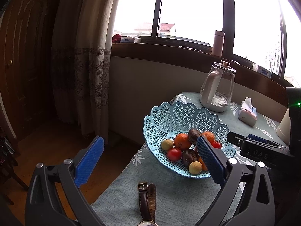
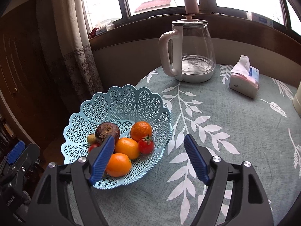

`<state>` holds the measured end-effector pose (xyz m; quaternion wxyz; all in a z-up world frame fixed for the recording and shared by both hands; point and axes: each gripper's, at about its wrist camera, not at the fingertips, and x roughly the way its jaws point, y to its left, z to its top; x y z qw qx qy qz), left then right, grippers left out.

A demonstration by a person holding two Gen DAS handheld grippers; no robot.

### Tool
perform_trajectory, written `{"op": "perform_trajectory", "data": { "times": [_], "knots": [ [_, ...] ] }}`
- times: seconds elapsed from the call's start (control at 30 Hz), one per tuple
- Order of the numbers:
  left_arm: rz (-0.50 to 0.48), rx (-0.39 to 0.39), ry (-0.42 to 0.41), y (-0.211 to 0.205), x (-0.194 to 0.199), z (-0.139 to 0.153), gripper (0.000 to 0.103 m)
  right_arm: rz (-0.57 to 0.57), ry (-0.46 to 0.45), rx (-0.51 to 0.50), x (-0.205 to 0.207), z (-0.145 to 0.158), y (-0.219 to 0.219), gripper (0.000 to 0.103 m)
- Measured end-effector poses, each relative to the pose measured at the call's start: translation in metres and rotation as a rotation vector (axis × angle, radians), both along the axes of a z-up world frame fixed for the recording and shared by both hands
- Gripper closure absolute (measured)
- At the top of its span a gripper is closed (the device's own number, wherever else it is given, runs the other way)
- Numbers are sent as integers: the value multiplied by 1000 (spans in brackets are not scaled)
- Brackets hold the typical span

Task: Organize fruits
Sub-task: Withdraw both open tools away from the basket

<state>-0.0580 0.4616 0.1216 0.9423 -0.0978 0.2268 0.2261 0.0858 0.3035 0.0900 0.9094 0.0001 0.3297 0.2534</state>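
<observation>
Both tools empty, so I read this as between picks or finished; no loose fruit visible on the cloth in either view.

Left gripper (image 1: 148, 160): jaws spread wide, nothing between them, touching nothing. Just under it, nearest to me, a wristwatch (image 1: 147, 203) lies flat on the table (image 1: 120, 194), brown strap folded. It isn't fruit, so I'd leave it. The tool sits over the table edge, its left pad out over the floor and its right pad in front of the basket's near side.

Right gripper (image 2: 150, 159): also wide open, empty, hovering above the cloth. Its left pad overlaps the near rim of the basket (image 2: 120, 101) in view; I can't tell whether they touch. Its right pad is over bare cloth.

Fruit is all in the basket, ahead-left of the right tool: near orange (image 2: 117, 164), then another orange (image 2: 127, 147), a tomato (image 2: 145, 145), a third orange (image 2: 141, 130), and a dark fruit (image 2: 107, 131) at the back. Small yellow-green ones show from the left view (image 1: 195, 167). It's piled low in the bowl, so rolling looks unlikely.

Further ahead: glass kettle (image 2: 190, 52), tissue pack (image 2: 244, 79) ahead-right. Both well clear of the tools.
</observation>
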Motion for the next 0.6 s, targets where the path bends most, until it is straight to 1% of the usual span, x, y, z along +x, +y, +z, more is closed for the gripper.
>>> {"op": "perform_trajectory", "data": {
  "times": [0.13, 0.23, 0.33, 0.6],
  "knots": [
    [-3, 25, 9, -3, 0, 2, 3, 4, -46, -32, -13, 8, 1, 17],
    [-8, 27, 10, -4, -1, 3, 3, 1, -85, -57, -24, 14, 3, 15],
    [0, 33, 2, -4, -4, 6, 3, -5, -115, -66, -32, 21, 2, 13],
    [11, 81, -10, -8, -10, 17, 3, -19, -168, -97, -52, 33, 2, 13]
  ]
}}
